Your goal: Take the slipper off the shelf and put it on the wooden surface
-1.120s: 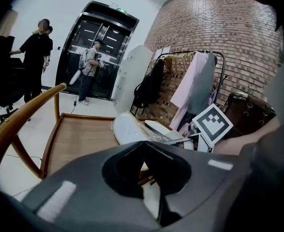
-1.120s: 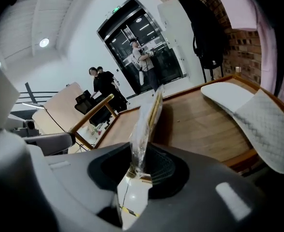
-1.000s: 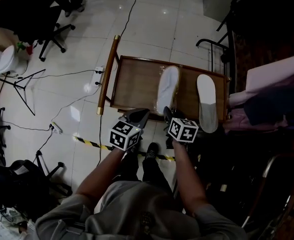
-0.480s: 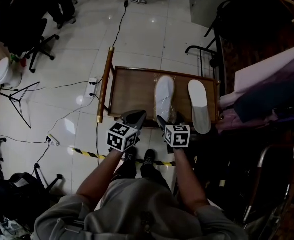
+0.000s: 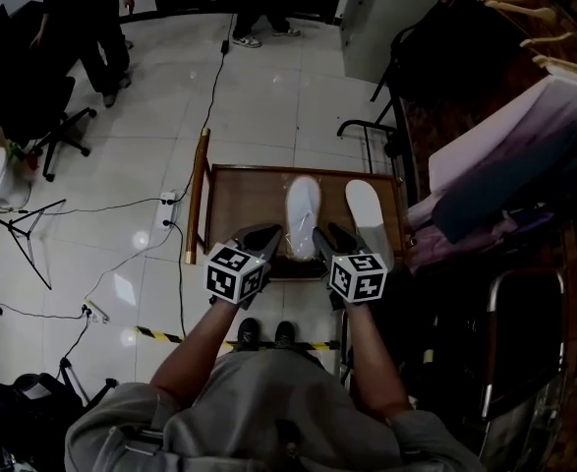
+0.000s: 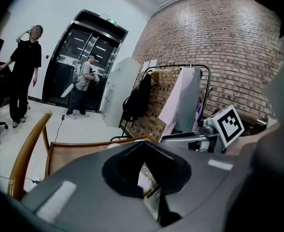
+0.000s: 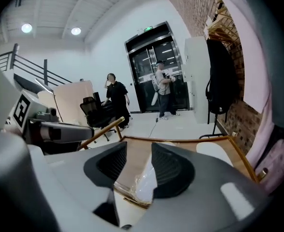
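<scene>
The wooden surface (image 5: 244, 209) fills the middle of the head view. The plastic-wrapped slipper (image 5: 303, 209) lies lengthwise on it, near its centre, and a second slipper (image 5: 367, 219) lies just beside it to the right. The put-down therefore looks complete, and what remains is to draw the tools away.

The right gripper (image 7: 139, 151) hangs at the near edge of the surface. Its jaws stand apart and have just been closing. Nothing is between them, and the slipper's plastic shows through the gap, lying beyond. The left gripper (image 6: 141, 143) has its tips together and is empty.

To finish cleanly, both tools should leave straight up and back. The loose wrap at the slipper's near end could snag a jaw tip and drag the slipper towards the edge.

A clothes rack (image 5: 504, 155) with hanging garments crowds the right side of the frame, close to the surface's right rim. That leaves little room for the right elbow. An office chair (image 5: 32, 116) and two standing people (image 5: 91, 28) occupy the upper left, well apart. Cables (image 5: 121, 205) trail over the tiles at the left, and striped floor tape (image 5: 170, 337) crosses below, by the person's shoes (image 5: 263, 332).
</scene>
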Action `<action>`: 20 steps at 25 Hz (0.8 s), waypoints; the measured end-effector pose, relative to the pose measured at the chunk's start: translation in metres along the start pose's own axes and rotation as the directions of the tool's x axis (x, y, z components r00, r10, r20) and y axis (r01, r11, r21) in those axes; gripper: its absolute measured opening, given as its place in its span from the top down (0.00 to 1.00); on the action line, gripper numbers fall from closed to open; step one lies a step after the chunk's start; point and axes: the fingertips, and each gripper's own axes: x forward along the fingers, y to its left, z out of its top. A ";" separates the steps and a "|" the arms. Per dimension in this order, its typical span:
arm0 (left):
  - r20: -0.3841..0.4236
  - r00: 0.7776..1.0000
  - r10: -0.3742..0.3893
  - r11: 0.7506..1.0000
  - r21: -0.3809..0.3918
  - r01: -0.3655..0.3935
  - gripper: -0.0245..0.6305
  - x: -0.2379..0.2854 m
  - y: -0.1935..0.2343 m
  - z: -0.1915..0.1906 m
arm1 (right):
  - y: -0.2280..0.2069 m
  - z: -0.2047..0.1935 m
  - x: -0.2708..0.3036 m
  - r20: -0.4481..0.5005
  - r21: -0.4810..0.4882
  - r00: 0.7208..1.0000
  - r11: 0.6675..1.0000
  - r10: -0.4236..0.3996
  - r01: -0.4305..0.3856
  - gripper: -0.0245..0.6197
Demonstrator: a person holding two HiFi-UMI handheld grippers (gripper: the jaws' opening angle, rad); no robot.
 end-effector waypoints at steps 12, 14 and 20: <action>0.030 0.998 -0.049 0.998 0.040 0.047 0.96 -0.016 -0.024 0.031 | 0.042 0.063 -0.036 0.169 -0.047 0.968 0.983 0.183 -0.178 0.96; 0.038 0.998 -0.055 0.997 0.051 0.053 0.96 -0.019 -0.027 0.036 | 0.050 0.068 -0.041 0.165 -0.099 0.964 0.976 0.207 -0.193 0.96; 0.060 0.995 -0.079 0.995 0.067 0.075 0.96 -0.022 -0.038 0.048 | 0.060 0.085 -0.052 0.186 -0.145 0.951 0.964 0.246 -0.221 0.96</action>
